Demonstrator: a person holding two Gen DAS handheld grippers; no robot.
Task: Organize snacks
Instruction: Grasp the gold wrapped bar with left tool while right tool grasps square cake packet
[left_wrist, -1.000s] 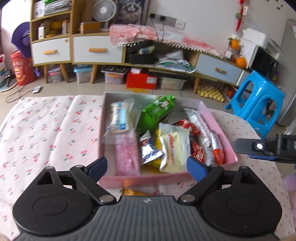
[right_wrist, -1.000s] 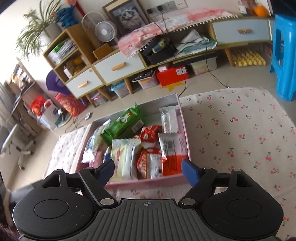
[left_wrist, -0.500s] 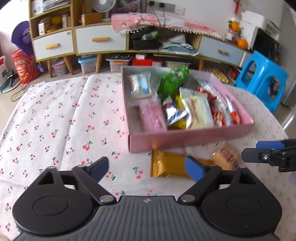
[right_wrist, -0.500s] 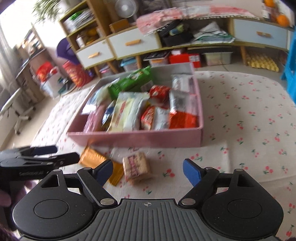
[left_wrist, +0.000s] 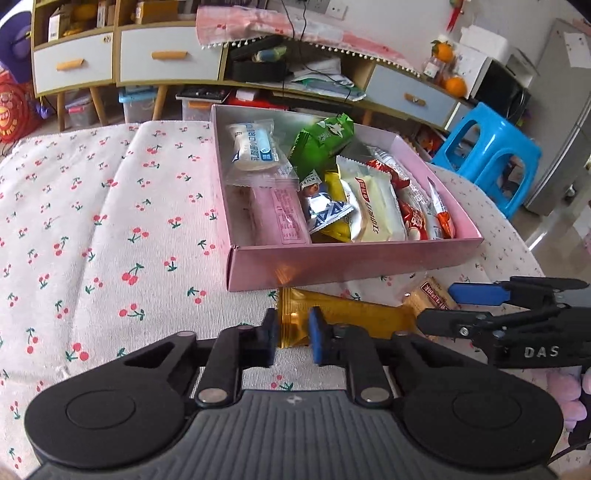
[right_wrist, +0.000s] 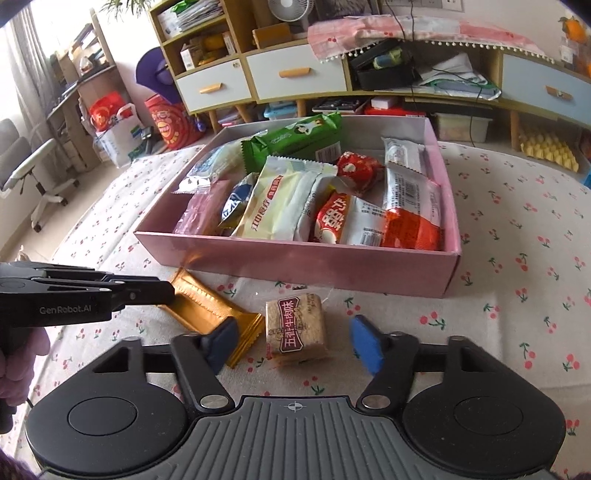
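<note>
Both tools had descended from above the pink box (left_wrist: 351, 266) to two stray snacks on the bench. The left tool (left_wrist: 291, 338) had closed on the gold packet (left_wrist: 343, 314) near its end (sagging or slipping was judged likely); the right tool (right_wrist: 291, 341), closing, straddled the brown packet (right_wrist: 297, 328) ungripped.

1. You're working over a white fabric tablecloth (left_wrist: 110, 206) printed with small red cherries on green stems.
2. Your shallow cardboard box (left_wrist: 347, 264) is pale pink outside and silvery grey inside.
3. In it lie a bright green foil packet (right_wrist: 291, 138), a cream-yellow pillow packet (right_wrist: 280, 199) with a red label, and a red-and-white wrapper (right_wrist: 410, 201).
4. Outside the box lie a shiny golden-orange wrapper (left_wrist: 343, 314) and a tan square packet (right_wrist: 297, 328) with a dark red band.
5. Beyond stands a bright blue plastic stool (left_wrist: 487, 155).
</note>
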